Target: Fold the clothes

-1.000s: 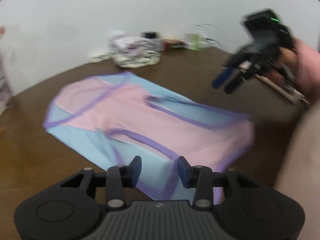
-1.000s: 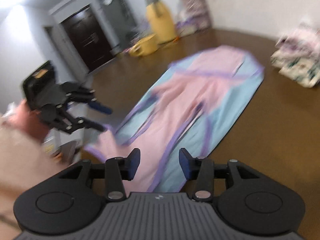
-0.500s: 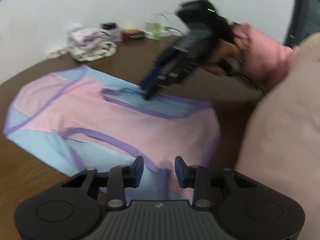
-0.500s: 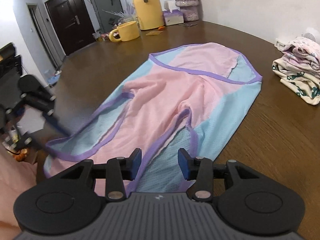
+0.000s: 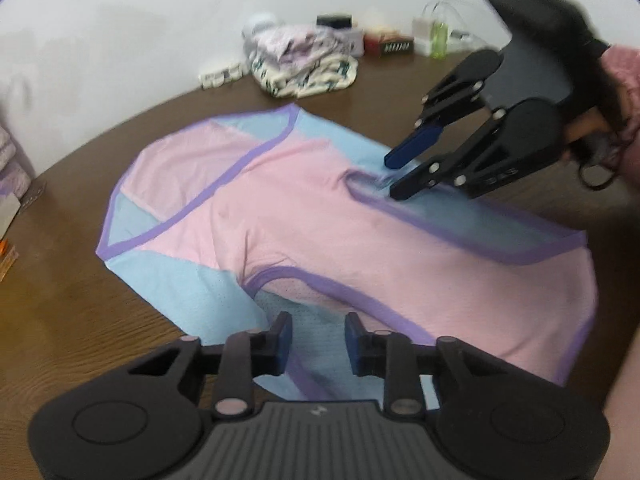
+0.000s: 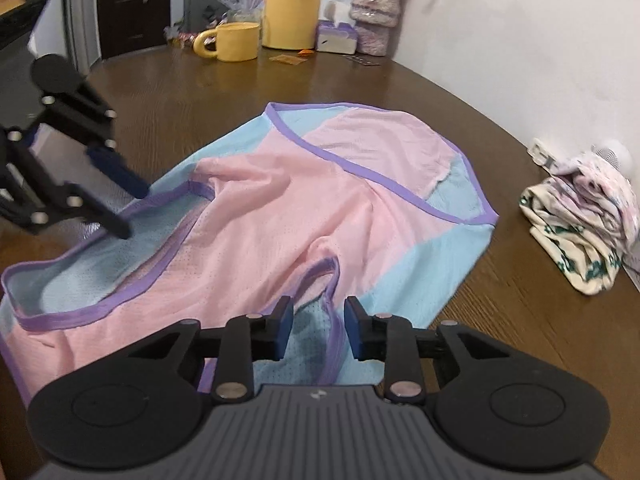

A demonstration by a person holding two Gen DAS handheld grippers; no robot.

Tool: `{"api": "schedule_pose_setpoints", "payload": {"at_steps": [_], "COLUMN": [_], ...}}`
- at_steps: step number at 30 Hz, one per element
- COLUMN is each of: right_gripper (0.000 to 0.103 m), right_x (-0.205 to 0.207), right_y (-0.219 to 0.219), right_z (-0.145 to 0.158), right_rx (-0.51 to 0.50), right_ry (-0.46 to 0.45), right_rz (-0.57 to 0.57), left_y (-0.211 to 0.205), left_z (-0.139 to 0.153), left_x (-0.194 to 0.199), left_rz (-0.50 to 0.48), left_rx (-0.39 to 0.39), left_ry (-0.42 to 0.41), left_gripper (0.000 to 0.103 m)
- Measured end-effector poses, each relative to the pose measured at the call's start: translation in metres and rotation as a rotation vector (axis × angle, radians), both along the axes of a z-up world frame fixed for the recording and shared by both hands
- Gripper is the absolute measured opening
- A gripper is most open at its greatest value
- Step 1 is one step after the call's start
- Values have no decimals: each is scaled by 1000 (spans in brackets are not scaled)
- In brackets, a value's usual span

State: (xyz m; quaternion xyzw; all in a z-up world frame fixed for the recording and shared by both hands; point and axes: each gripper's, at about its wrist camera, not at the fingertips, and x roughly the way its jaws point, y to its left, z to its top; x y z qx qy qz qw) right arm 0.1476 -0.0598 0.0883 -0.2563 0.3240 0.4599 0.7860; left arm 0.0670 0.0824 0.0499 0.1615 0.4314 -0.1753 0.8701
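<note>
Now pink-blue garment [image 5: 304,200] lies flat on table [image 5: 80,320], long axis running between both grippers. Left gripper [image 5: 316,340] jaws wide, hovering over near armhole; right gripper [image 6: 316,328] jaws wide over opposite armhole, equally near. Versus half second ago: right gripper pulled back slightly, garment unmoved, neither grasping yet.

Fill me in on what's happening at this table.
A person holding a gripper in each hand is starting to fold a pink and blue top spread flat on the brown table. The left gripper and the right gripper, both open, are poised over opposite armholes; nothing is gripped yet. A folded floral garment sits off to the side.
</note>
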Motion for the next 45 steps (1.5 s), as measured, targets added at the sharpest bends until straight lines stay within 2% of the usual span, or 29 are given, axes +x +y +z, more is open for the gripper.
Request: {"api": "schedule_pose_setpoints", "payload": {"at_steps": [6,17,20,26,27,29,32,36,39,41,45], "right_gripper": [25,18,18,18,18,18,16,8,8,8,8], "right_x": [6,16,17,16,16,17,18,20,17,13,4], "right_y": [-2,-6,-6,-6,-6,-6,-6,-7,-7,-5,-4], "right_z": [-9,-14,-14,-14,-14,-14,-13,-9,-5,-4,-4], "right_rx": [19,60,61,62,63,63,61,48,8,-37,-136], "right_ry": [26,54,53,50,51,53,56,57,38,19,-59], "right_rz": [-6,-3,-3,-7,-9,-13,-17,-7,22,49,58], "left_y": [5,11,15,42,45,48,51,44,37,39,48], "left_z": [-9,-10,-8,-2,-2,-1,1,3,3,4,14], "left_x": [17,36,45,67,69,69,66,52,40,37,35], "left_rz": [58,35,24,31,28,17,-2,-79,-139,-136,-96], "left_rx": [116,188,152,-27,-50,-78,-111,-108,-58,-46,-76], "left_ry": [-52,-47,7,137,148,163,181,188,173,163,100], "left_gripper": [22,22,18,19,17,7,4,4,4,8,11]}}
